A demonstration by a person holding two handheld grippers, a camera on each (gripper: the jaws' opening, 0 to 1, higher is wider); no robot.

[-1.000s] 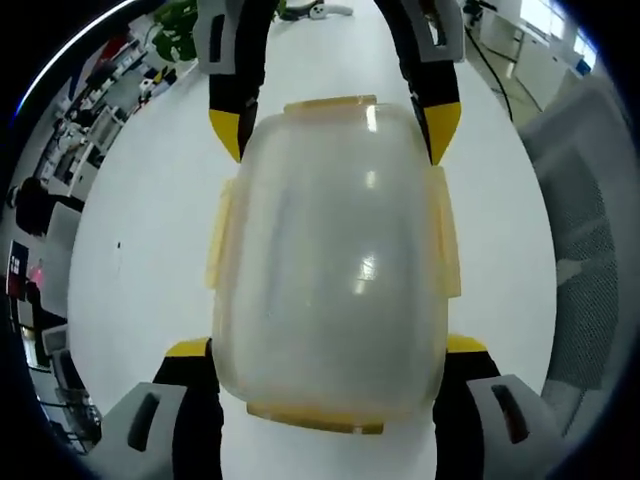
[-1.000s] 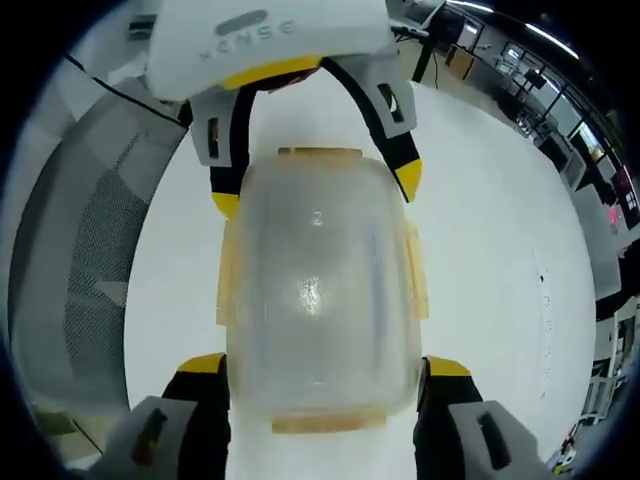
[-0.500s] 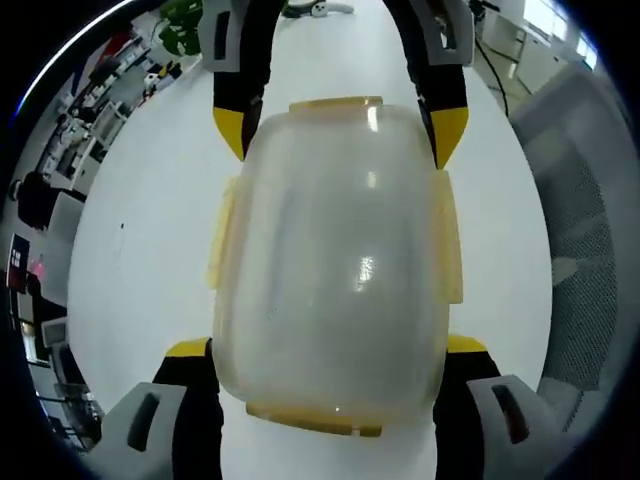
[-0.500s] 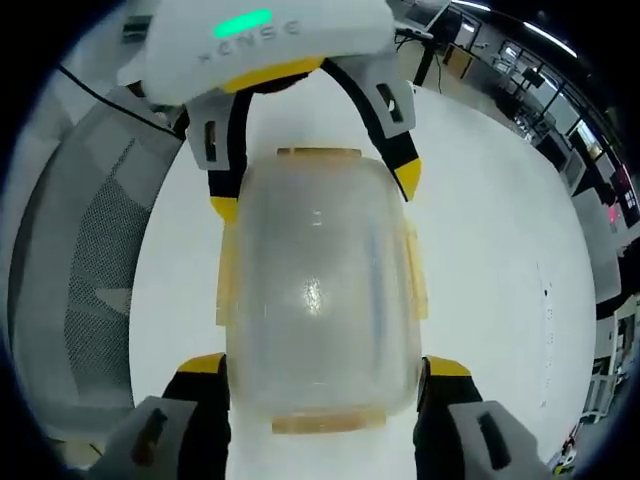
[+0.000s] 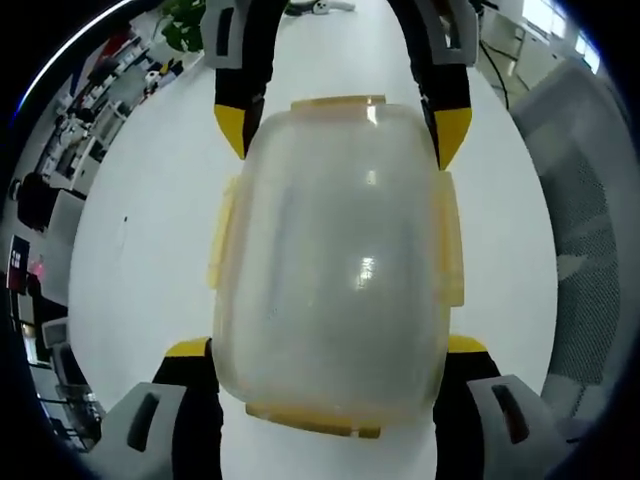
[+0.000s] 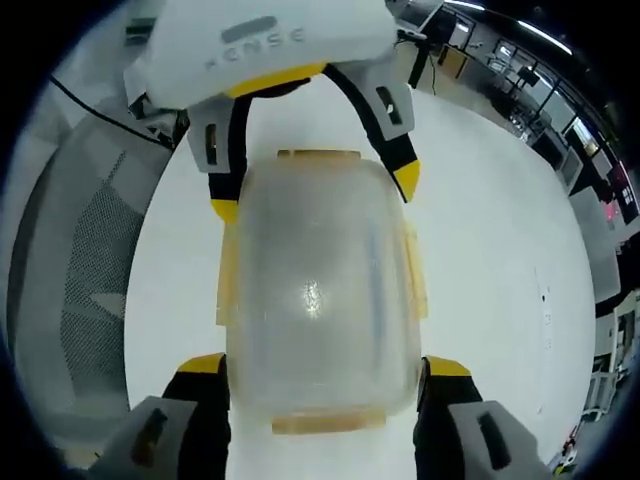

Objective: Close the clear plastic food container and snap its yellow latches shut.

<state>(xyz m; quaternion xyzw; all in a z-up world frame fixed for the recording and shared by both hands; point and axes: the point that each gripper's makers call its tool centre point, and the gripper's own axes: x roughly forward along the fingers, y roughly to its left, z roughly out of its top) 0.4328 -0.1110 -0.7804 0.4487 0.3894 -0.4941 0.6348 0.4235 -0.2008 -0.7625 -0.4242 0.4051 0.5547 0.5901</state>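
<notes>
The clear plastic food container (image 5: 340, 260) lies lid-up on the white table (image 5: 140, 230), its lid seated on top. Pale yellow latches (image 5: 450, 240) run along all its edges. My left gripper (image 5: 327, 347) points down at it, jaws wide apart, one yellow tip at each side of the near end. My right gripper (image 5: 341, 128) straddles the far end the same way. In the right gripper view the container (image 6: 318, 290) sits between my right gripper (image 6: 322, 364) below and the left gripper (image 6: 315, 193) above. Whether the tips press the walls is unclear.
A grey mesh office chair (image 5: 585, 250) stands just off the table's edge, also seen as the chair (image 6: 80, 270) in the right gripper view. Desks and office clutter (image 5: 90, 110) lie far behind. Bare white table (image 6: 500, 260) surrounds the container.
Both views have drifted very slightly. The container and both grippers keep the same places relative to each other.
</notes>
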